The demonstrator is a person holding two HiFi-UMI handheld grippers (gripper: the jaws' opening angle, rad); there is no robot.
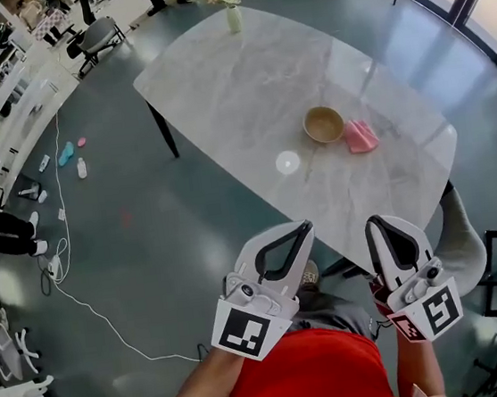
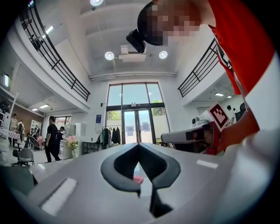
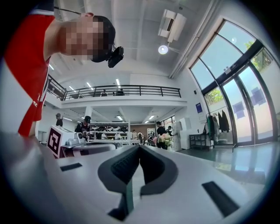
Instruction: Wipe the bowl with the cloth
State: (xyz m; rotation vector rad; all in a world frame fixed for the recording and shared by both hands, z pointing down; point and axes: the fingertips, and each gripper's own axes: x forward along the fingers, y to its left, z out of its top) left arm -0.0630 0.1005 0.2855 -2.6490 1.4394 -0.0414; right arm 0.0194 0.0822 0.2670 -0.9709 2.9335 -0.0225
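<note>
A tan bowl (image 1: 323, 125) stands on the grey marble table (image 1: 235, 87), with a pink cloth (image 1: 360, 136) lying just to its right. Both grippers hang in front of the person, short of the table's near edge and well away from bowl and cloth. My left gripper (image 1: 304, 228) is shut with nothing in it; my right gripper (image 1: 375, 222) is shut and empty too. In the left gripper view a bit of pink cloth (image 2: 138, 179) shows through the gap behind the closed left gripper (image 2: 139, 145). The right gripper (image 3: 139, 148) points level across the room.
A vase of pink flowers (image 1: 230, 5) stands at the table's far end. A grey chair (image 1: 460, 239) sits at the near right corner. Cables and small items (image 1: 68, 154) lie on the floor to the left. Shelves and people are at the far left.
</note>
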